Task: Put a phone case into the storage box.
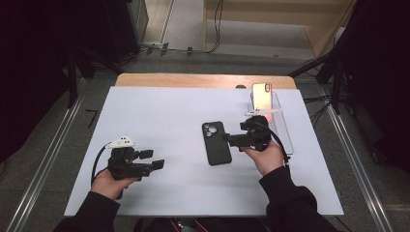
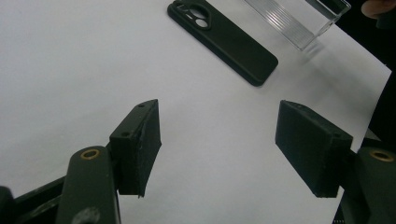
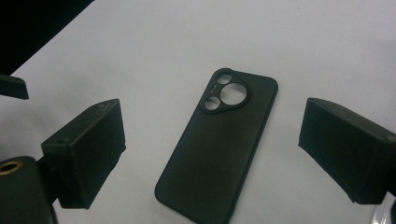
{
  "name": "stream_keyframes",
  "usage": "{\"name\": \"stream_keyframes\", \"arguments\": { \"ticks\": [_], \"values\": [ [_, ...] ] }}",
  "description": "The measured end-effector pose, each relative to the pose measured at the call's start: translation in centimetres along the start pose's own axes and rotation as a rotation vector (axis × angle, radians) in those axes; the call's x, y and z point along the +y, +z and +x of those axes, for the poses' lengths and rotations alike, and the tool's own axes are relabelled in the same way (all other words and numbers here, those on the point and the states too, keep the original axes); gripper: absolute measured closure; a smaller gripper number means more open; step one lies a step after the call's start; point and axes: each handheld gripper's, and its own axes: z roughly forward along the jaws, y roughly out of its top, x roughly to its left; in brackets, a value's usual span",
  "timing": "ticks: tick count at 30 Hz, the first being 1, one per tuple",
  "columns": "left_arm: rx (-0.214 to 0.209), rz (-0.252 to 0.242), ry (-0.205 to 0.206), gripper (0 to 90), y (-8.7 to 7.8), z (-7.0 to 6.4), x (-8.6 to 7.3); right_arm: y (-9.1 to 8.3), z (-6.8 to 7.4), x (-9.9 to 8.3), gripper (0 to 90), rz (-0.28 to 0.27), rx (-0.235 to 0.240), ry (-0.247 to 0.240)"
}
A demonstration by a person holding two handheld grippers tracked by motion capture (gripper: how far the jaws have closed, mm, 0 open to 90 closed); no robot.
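Both forearms in dark sleeves enter from the bottom edge of the high view. Left hand [image 1: 110, 182] grips the left gripper [image 1: 157, 159] low over the near-left table area, jaws spread wide, nothing between them, pointing right. Right hand [image 1: 267, 157] holds the right gripper [image 1: 226, 139] farther forward, pointing left, jaws also wide apart and empty. Grippers well apart.
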Motion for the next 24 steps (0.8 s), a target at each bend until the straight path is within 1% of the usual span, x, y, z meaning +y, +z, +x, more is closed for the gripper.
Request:
{"name": "stream_keyframes", "arguments": {
  "ticks": [1,4,7,8,10,12,13,15,22,23,24],
  "values": [
    [0.000,0.000,-0.002,31.5,0.0,0.0,0.0,0.3,0.1,0.1,5.6,0.002,-0.006,0.001],
    [-0.004,0.001,-0.014,31.5,0.0,0.1,-0.1,1.0,0.2,0.3,5.6,0.013,-0.016,-0.018],
    [0.000,-0.001,-0.013,31.6,0.0,0.2,-0.1,1.5,0.1,0.5,5.6,0.012,-0.038,-0.007],
    [0.001,-0.004,-0.014,31.6,0.0,0.2,-0.1,1.7,0.1,0.6,5.6,0.008,-0.044,0.006],
    [0.003,-0.002,-0.012,31.6,0.0,0.2,-0.1,2.0,0.1,0.7,5.6,0.006,-0.055,0.014],
    [0.009,-0.002,-0.010,31.6,0.0,0.3,-0.1,2.5,0.2,0.8,5.6,0.009,-0.091,0.013],
    [0.007,-0.001,-0.010,31.6,0.0,0.3,0.0,2.7,0.2,0.9,5.6,0.014,-0.099,0.016],
    [0.004,-0.002,-0.012,31.6,0.0,0.4,0.0,3.0,0.3,0.9,5.6,0.009,-0.089,0.018],
    [0.004,-0.003,-0.009,31.6,0.0,0.6,0.2,3.9,0.4,0.9,5.4,-0.017,-0.083,0.040],
    [0.008,-0.009,-0.014,31.6,0.0,0.6,0.2,4.1,0.5,0.9,0.0,-0.033,-0.089,0.041],
    [0.006,-0.011,-0.015,31.6,0.0,0.6,0.3,4.3,0.6,0.9,0.0,-0.036,-0.093,0.040]
  ]
}}
